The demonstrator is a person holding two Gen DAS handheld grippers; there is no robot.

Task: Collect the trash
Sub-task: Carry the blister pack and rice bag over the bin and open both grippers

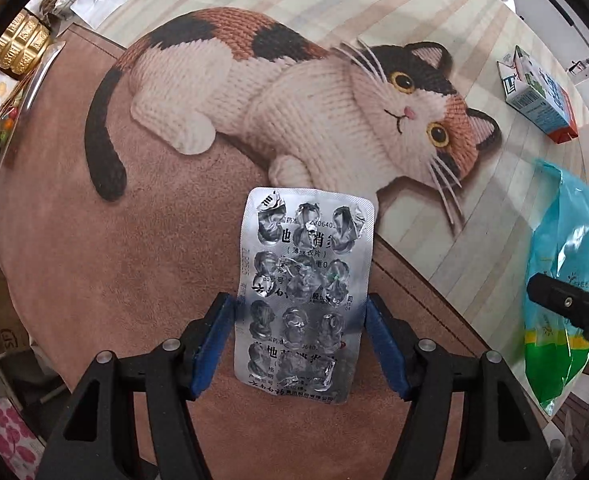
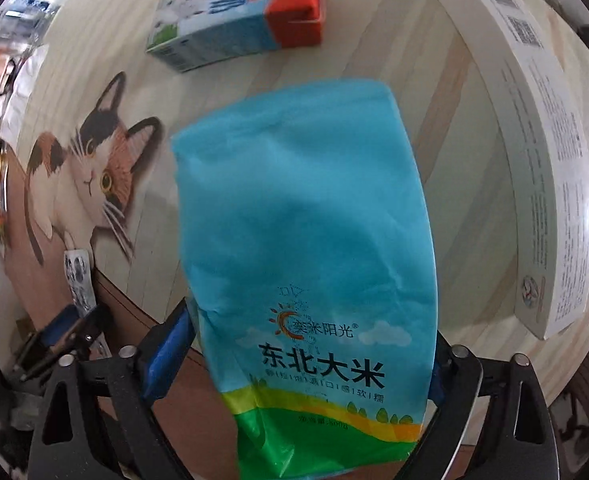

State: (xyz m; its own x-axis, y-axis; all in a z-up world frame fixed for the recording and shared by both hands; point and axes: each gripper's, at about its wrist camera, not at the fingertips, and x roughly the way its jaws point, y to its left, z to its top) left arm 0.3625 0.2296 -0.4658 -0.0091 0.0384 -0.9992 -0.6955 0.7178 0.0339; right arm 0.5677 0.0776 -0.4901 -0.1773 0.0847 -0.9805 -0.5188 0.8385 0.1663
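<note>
The right gripper [image 2: 308, 354] held a blue rice bag [image 2: 306, 240] between its blue pads [image 2: 170, 344], closed on the lower part of the bag. Beyond the bag a milk carton [image 2: 234, 16] lay on its side on the cat mat [image 2: 94, 168]. A long white box [image 2: 546, 168] lay at the right. At the left edge the left gripper [image 2: 78, 320] held a blister pack [image 2: 79, 276].
</note>
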